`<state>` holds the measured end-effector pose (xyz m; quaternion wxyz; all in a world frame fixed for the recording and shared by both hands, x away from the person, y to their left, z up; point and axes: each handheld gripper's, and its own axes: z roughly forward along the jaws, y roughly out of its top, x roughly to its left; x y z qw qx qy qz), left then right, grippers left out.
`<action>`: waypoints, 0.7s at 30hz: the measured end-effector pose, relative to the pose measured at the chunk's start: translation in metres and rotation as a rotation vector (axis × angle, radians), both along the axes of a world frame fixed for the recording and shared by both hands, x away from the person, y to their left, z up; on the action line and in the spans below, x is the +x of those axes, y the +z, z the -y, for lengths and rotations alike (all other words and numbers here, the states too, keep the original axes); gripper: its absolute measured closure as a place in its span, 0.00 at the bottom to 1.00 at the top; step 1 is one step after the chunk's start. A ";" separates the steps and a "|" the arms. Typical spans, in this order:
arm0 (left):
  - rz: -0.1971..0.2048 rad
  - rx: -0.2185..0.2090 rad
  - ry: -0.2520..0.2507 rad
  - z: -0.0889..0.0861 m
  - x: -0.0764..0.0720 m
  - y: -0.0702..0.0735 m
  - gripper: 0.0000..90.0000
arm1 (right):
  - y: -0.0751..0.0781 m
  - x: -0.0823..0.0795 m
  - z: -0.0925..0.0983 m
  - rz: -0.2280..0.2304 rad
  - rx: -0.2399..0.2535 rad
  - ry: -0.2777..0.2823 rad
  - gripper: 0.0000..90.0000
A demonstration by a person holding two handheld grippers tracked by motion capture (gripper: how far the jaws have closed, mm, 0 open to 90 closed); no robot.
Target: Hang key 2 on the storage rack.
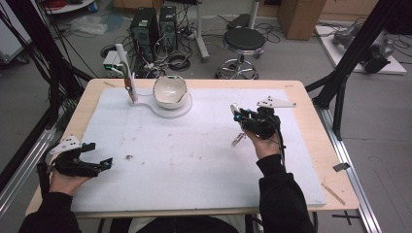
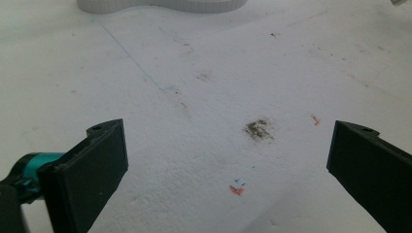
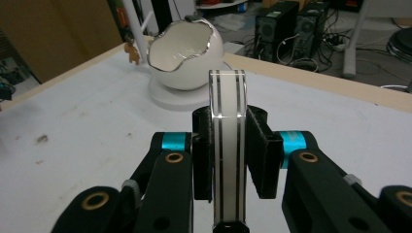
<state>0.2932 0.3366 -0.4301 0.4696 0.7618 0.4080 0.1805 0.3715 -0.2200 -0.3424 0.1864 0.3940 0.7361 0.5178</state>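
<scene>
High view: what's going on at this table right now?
A person works a gripper in each hand. The right gripper has its jaws shut on a flat white strip with dark stripes, held above the white mat. The left gripper rests open near the mat's edge. An eggshell-shaped bowl sits on its stand.

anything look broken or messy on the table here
The white egg-shaped bowl on its white stand has a jagged rim, like a cracked shell, though that may be its design. The white table cover carries a dark smudge and small orange flecks. Nothing is spilled.
</scene>
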 end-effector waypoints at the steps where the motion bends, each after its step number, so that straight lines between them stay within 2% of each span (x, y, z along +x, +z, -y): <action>1: 0.000 0.000 0.000 0.000 0.000 0.000 0.02 | 0.003 0.001 -0.003 0.006 0.001 0.009 0.83; 8: 0.002 -0.003 -0.002 0.000 0.000 0.000 0.02 | 0.014 0.006 -0.021 0.022 -0.011 0.040 0.83; 12: 0.000 -0.003 -0.003 0.000 0.000 0.000 0.02 | 0.017 0.010 -0.033 0.014 0.005 0.060 0.83; 21: 0.002 -0.006 -0.003 -0.001 0.000 0.000 0.02 | 0.029 0.020 -0.060 0.028 0.001 0.107 0.83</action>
